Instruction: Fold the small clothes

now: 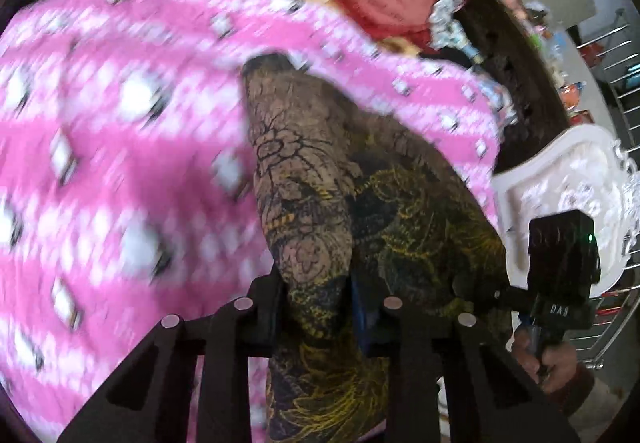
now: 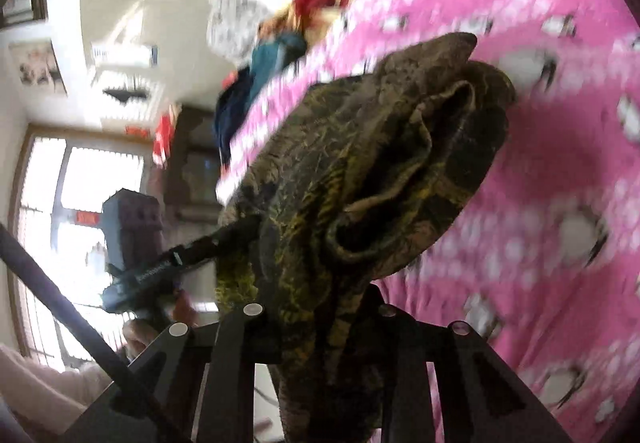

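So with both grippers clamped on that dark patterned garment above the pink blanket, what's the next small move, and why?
Probably draw the two grippers apart: the garment hangs bunched between the left gripper and right gripper above the pink blanket, so it needs spreading flat before folding.

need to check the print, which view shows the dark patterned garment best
Left wrist view: the dark patterned garment hangs flat, its yellow line print readable. Right wrist view shows it bunched in folds.

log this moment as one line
left tool: shut on dark patterned garment | right tool: shut on same garment | over pink bedspread
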Tool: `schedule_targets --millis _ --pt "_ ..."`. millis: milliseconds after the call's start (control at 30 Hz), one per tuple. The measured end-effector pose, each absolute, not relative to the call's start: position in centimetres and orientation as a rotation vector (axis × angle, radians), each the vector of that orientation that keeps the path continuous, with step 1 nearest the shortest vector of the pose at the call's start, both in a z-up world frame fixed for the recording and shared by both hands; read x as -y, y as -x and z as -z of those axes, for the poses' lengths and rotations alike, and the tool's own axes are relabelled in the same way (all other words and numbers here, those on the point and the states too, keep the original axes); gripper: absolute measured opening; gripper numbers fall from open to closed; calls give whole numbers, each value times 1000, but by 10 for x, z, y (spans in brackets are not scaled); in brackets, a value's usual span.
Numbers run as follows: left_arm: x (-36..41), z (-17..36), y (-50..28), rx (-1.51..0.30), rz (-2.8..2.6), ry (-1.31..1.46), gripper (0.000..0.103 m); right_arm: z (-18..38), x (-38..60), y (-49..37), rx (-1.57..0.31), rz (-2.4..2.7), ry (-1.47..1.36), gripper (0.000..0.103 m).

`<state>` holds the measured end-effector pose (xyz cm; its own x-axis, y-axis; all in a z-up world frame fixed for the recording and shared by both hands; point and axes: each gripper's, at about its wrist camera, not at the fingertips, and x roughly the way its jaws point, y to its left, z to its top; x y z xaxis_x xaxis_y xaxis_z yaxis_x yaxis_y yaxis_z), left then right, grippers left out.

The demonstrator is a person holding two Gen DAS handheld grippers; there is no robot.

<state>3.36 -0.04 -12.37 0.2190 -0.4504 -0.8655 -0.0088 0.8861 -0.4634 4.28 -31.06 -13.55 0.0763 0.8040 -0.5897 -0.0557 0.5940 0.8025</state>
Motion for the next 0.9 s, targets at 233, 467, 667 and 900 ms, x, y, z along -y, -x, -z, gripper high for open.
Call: schedule_targets --millis 233,467,667,900 --pt "-12 202 27 -1500 239 333 27 219 274 18 -1615 -638 -677 23" --pt "-17 194 41 -1464 210 270 38 194 295 27 -1606 -444 -575 44" --pt "-29 166 37 -1381 184 228 63 138 275 13 -1460 -501 -413 44" --pt "-16 200 23 -1460 148 174 64 182 236 6 -1492 -459 -209 40"
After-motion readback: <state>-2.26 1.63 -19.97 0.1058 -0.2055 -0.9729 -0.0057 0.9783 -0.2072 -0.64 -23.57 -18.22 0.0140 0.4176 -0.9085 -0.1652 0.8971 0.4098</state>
